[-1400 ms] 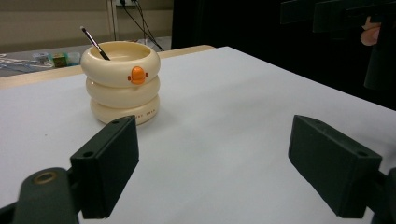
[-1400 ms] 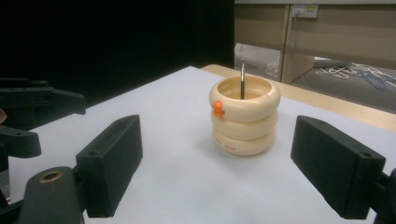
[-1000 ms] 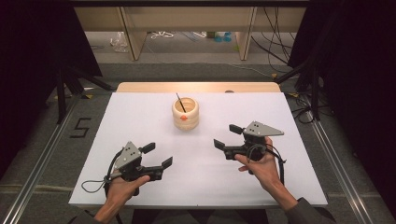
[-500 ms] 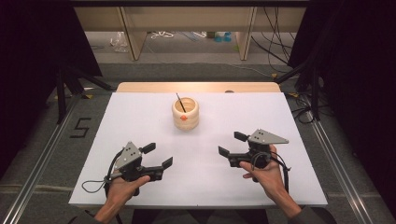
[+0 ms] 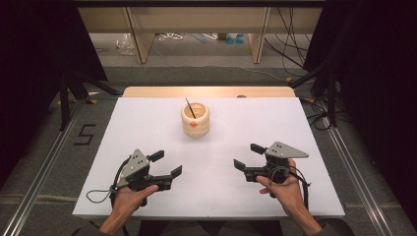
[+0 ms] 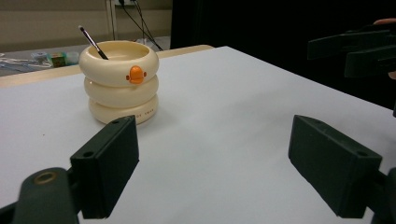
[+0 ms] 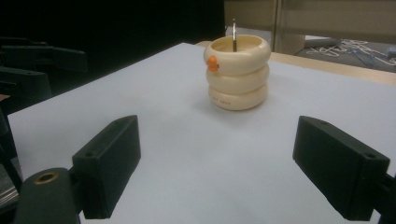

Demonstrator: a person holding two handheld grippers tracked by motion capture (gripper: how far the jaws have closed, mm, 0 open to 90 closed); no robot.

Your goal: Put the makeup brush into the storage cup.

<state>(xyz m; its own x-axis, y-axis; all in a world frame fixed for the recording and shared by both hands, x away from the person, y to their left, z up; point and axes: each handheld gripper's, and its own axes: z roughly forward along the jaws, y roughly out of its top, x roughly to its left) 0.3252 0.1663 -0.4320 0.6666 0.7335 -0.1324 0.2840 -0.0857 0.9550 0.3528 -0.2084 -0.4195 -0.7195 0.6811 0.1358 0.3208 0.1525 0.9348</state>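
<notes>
A cream pot point(image 5: 195, 119) made of three stacked rings, with a small orange bill on its side, stands at the middle back of the white table point(image 5: 147, 123). A thin dark brush point(image 5: 190, 107) leans inside it. My left gripper point(image 5: 167, 163) is open near the front left, held in a hand, nothing between its jaws. My right gripper point(image 5: 248, 156) is open at the front right, also empty. The left gripper view has the pot point(image 6: 122, 81) ahead to the left of the open gripper point(image 6: 212, 168). In the right gripper view the pot point(image 7: 238, 72) stands beyond the open gripper point(image 7: 217, 170).
A wooden strip point(image 5: 206, 92) runs along the table's far edge. Metal rails point(image 5: 44, 167) flank the table on the floor, with a taped "5" point(image 5: 84, 133) at the left. Shelf legs and cables point(image 5: 290, 39) lie beyond the table.
My right gripper has drawn back toward the table's front edge and slightly right. The left gripper has barely shifted. The pot and brush stayed put.
</notes>
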